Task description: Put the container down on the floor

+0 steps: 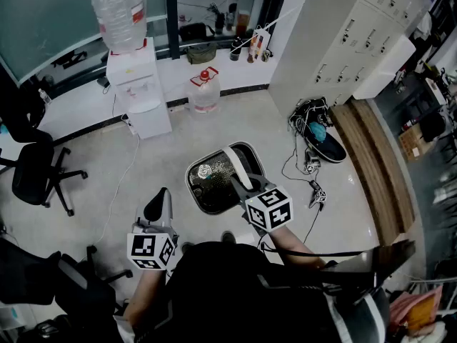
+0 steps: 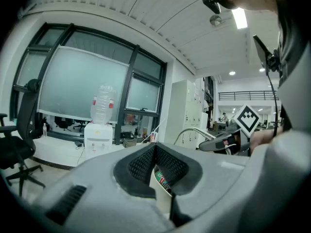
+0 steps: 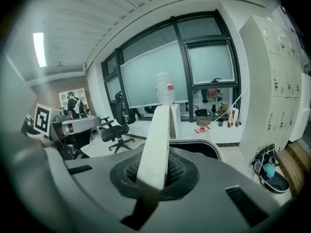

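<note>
Container [image 1: 211,186] (rounded, white-rimmed, dark and textured inside) over glossy pale floor [image 1: 161,166], flat white handle [image 3: 156,140] clamped between right gripper [image 3: 154,176] jaws.

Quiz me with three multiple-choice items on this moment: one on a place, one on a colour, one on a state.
1. Where does the water dispenser stand?
A) by the window, beyond the container and to its left
B) against the lockers on the right
C) behind the person

2. What colour is the container's handle?
A) red
B) white
C) black

3. How do the jaws of the right gripper stand?
A) wide apart and empty
B) closed with nothing between them
C) closed on the container's handle

Answers:
1 A: the head view shows the dispenser at the window, up and left of the container.
2 B: the right gripper view shows a plain white strip.
3 C: that strip runs between the closed jaws.
</note>
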Motion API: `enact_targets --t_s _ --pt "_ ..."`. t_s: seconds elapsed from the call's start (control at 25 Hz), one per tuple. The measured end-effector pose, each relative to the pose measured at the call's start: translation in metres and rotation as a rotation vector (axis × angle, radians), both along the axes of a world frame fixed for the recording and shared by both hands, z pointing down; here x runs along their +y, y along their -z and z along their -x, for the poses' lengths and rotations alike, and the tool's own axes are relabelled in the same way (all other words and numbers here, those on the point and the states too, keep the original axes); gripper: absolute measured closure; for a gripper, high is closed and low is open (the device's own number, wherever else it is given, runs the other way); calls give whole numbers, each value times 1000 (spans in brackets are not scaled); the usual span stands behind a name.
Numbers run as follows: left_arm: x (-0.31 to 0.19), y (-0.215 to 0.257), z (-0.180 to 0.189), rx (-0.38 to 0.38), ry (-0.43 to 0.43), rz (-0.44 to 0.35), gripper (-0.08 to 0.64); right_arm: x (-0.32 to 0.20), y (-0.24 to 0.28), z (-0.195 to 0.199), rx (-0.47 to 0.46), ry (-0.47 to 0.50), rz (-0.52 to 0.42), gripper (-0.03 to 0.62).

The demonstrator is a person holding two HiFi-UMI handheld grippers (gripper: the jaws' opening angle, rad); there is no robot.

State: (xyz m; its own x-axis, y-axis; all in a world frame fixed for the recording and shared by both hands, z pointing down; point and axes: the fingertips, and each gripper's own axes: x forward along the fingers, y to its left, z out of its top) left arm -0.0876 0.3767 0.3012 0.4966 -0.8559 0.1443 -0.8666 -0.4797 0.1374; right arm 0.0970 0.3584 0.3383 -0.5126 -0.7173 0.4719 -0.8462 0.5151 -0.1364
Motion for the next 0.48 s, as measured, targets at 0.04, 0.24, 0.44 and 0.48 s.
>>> enact_targets --t_s 0.04,0.24,0.44,0.48 --pt "3 1 -2 -1 -7 -4 554 0 0 0 1 -2 1 586" --pt "9 1 -5 -20 -13 -13 554 4 -2 -2 -4 -7 10 586" --pt "9 3 -4 -3 -3 -17 554 6 -4 -2 2 -1 14 586" --pt "10 3 -4 -2 -3 -18 554 6 -4 -2 3 -1 13 586"
